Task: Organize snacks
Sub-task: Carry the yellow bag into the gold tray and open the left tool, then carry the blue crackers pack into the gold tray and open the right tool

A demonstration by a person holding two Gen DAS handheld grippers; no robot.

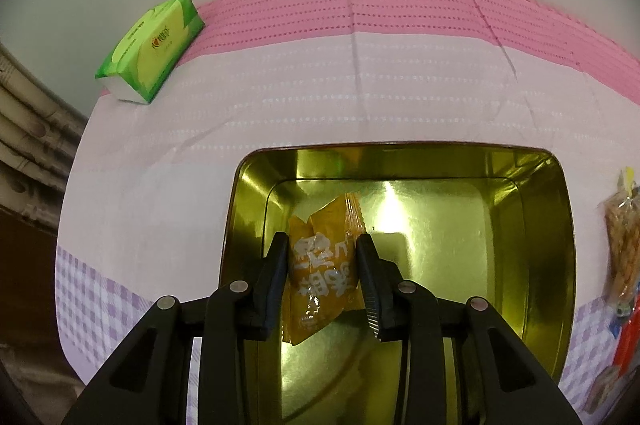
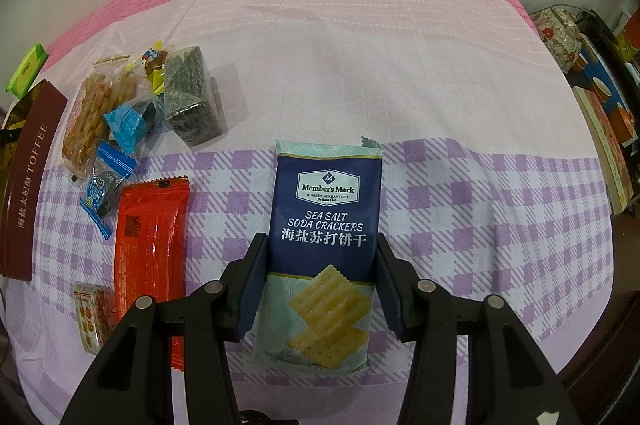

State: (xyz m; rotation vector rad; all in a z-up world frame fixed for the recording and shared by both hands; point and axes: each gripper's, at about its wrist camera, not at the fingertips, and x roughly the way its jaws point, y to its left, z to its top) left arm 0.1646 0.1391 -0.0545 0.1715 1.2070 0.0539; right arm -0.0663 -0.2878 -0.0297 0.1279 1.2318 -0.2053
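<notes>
In the left wrist view my left gripper (image 1: 322,243) is shut on an orange snack packet (image 1: 324,265) and holds it inside the open gold tin (image 1: 536,225). In the right wrist view my right gripper (image 2: 320,245) has its jaws against both sides of a blue Member's Mark sea salt soda crackers pack (image 2: 326,225) lying on the checked cloth. To its left lie a red wrapped bar (image 2: 152,245), blue candy packets (image 2: 106,185), a dark seaweed block (image 2: 192,97), fried snacks (image 2: 90,117) and a small biscuit pack (image 2: 90,313).
The tin's dark red toffee lid (image 2: 28,185) lies at the far left. A green tissue pack (image 1: 154,49) sits at the back left of the pink cloth. Books and a floral box (image 2: 560,33) stand beside the bed on the right. A snack bag (image 1: 622,237) lies right of the tin.
</notes>
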